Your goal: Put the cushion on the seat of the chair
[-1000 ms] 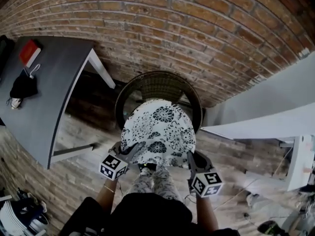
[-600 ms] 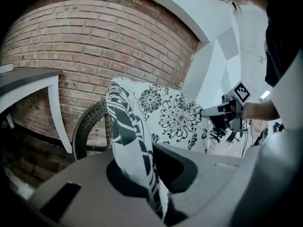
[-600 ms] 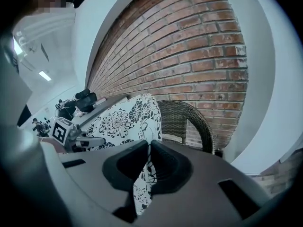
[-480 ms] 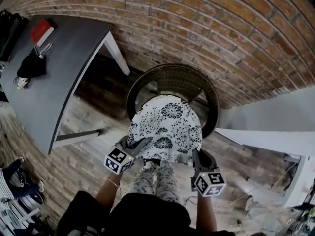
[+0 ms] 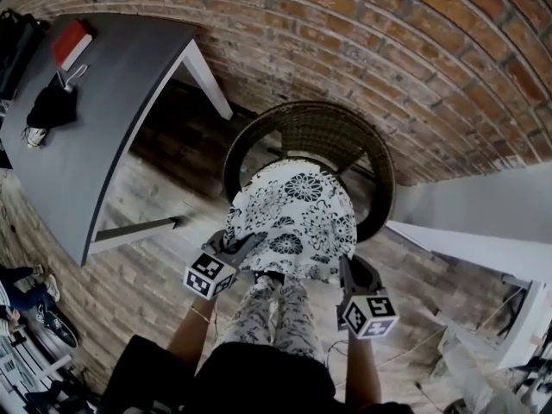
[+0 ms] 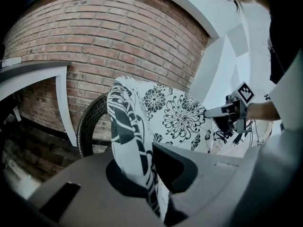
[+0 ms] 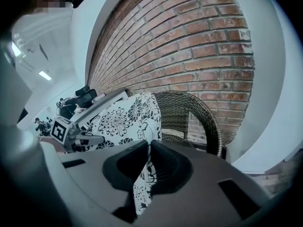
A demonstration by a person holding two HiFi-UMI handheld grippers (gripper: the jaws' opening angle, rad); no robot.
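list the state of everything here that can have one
cushion: held up tilted over the chair, gripped at two edges, not lying on the seat
left gripper: shut on cushion
right gripper: shut on cushion
chair: upright, visible part of seat bare
table: upright, red item and black item lying on it

Cushion (image 5: 293,218) sinks toward chair (image 5: 310,128) and now sits deeper inside its wicker ring, nearer the seat. Left gripper (image 5: 240,248) and right gripper (image 5: 344,266), each pinching a cushion edge, descend with it toward the chair's front rim.
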